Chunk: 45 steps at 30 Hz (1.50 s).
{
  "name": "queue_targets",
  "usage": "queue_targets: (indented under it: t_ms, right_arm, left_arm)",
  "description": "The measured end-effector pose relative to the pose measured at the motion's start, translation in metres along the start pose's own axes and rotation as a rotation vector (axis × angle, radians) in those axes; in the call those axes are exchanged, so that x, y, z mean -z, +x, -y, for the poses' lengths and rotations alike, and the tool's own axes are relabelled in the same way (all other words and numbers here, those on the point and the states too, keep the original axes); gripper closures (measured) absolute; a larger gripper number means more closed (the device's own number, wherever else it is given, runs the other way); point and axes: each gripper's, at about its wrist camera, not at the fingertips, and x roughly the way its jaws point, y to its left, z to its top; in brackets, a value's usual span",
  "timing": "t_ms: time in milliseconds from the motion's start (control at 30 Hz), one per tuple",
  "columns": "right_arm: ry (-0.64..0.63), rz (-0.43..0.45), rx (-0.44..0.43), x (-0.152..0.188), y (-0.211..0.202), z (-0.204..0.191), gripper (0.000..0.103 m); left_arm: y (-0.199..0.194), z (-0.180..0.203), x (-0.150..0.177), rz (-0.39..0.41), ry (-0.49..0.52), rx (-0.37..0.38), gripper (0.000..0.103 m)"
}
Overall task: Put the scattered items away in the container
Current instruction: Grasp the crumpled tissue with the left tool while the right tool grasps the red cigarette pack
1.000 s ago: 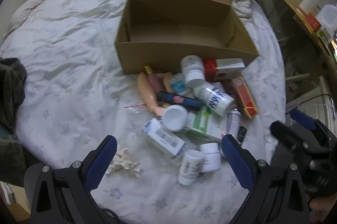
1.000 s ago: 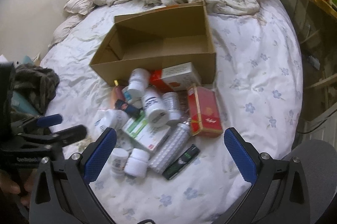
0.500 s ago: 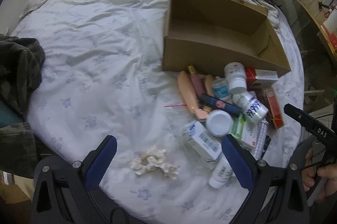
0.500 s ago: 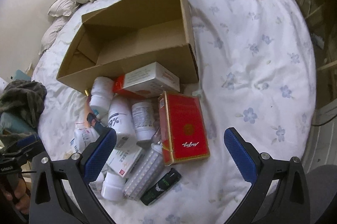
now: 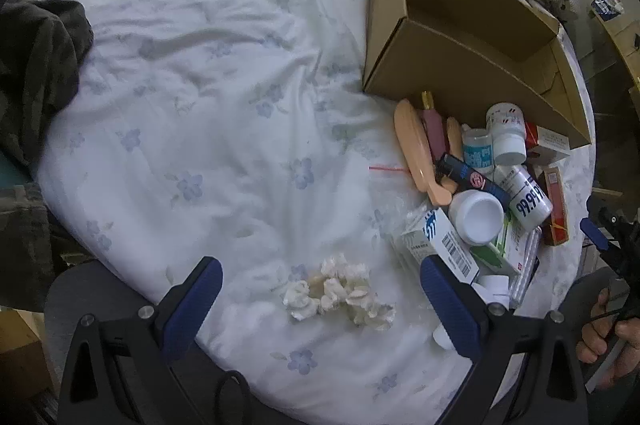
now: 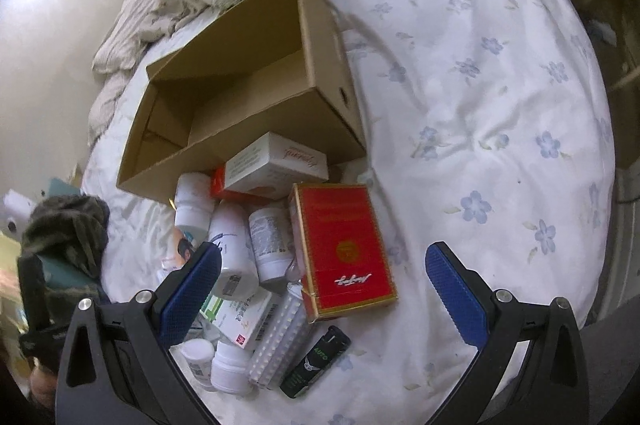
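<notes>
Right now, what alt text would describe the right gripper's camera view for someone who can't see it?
An open, empty-handed right gripper hovers over a red box in a pile of white pill bottles and packets on a floral bedsheet. Behind the pile sits an empty cardboard box.

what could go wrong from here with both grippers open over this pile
The bottles lie stacked on each other, so lifting the red box may set the white bottle beside it rolling on the soft sheet. The cardboard box stands on bedding and could shift if bumped. The crumpled tissue is loose and may slip from the left gripper.
</notes>
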Motion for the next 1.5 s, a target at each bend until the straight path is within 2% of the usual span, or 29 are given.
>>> queue_targets:
  t_ms: [100, 200, 333, 400, 467, 500, 567, 667, 733, 833, 867, 900, 933, 967, 1133, 1267, 1333, 1500]
  right_arm:
    - [0.034, 0.005, -0.018, -0.003, 0.0, 0.006, 0.001]
    - [0.05, 0.013, -0.02, -0.004, -0.002, 0.01, 0.001]
    - [0.066, 0.001, -0.023, -0.003, 0.001, 0.012, 0.001]
    - [0.078, -0.005, -0.019, -0.003, 0.003, 0.014, 0.001]
    - [0.085, -0.019, -0.013, -0.002, 0.006, 0.016, 0.001]
    - [0.085, -0.032, -0.011, -0.002, 0.01, 0.016, 0.001]
    - [0.071, -0.065, 0.015, -0.002, 0.02, 0.014, 0.001]
    - [0.056, -0.105, 0.083, -0.004, 0.037, 0.014, 0.001]
    - [0.07, -0.12, 0.107, -0.005, 0.045, 0.017, 0.001]
    - [0.084, -0.159, 0.119, -0.006, 0.058, 0.021, 0.001]
    - [0.082, -0.16, 0.123, -0.006, 0.06, 0.021, 0.004]
    - [0.077, -0.152, 0.134, -0.007, 0.06, 0.021, 0.009]
    - [0.066, -0.133, 0.146, -0.008, 0.058, 0.02, 0.023]
    - [0.06, -0.122, 0.148, -0.009, 0.056, 0.019, 0.029]
    - [0.062, -0.099, 0.148, -0.007, 0.049, 0.019, 0.033]
    - [0.043, 0.022, 0.171, -0.006, 0.019, 0.01, 0.041]
    - [0.031, 0.069, 0.178, -0.005, 0.005, 0.005, 0.041]
    - [-0.014, 0.167, 0.196, -0.006, -0.03, -0.016, 0.042]
  left_arm:
    - [0.001, -0.003, 0.002, -0.016, -0.016, 0.024, 0.009]
    - [0.008, -0.003, 0.005, -0.041, -0.012, 0.014, 0.014]
    - [0.03, 0.005, 0.01, -0.107, 0.032, 0.024, 0.021]
    - [0.044, 0.015, 0.017, -0.15, 0.071, 0.044, 0.021]
    - [0.051, 0.022, 0.021, -0.163, 0.098, 0.034, 0.024]
    - [0.053, 0.025, 0.023, -0.158, 0.11, 0.029, 0.028]
    - [0.054, 0.031, 0.025, -0.142, 0.143, 0.011, 0.052]
    - [0.05, 0.033, 0.025, -0.119, 0.162, 0.003, 0.076]
    - [0.044, 0.031, 0.024, -0.114, 0.152, 0.036, 0.082]
    - [0.032, 0.029, 0.022, -0.091, 0.146, 0.062, 0.083]
    - [0.029, 0.029, 0.022, -0.082, 0.151, 0.062, 0.083]
    - [0.023, 0.03, 0.02, -0.065, 0.158, 0.061, 0.083]
    - [0.016, 0.032, 0.019, -0.042, 0.166, 0.06, 0.083]
    - [0.011, 0.034, 0.018, -0.028, 0.171, 0.061, 0.083]
    - [-0.018, 0.045, 0.005, 0.057, 0.195, 0.084, 0.083]
    - [-0.041, 0.052, -0.014, 0.1, 0.205, 0.097, 0.083]
    - [-0.034, 0.059, -0.028, 0.123, 0.215, 0.106, 0.083]
    - [-0.05, 0.078, -0.061, 0.184, 0.25, 0.114, 0.083]
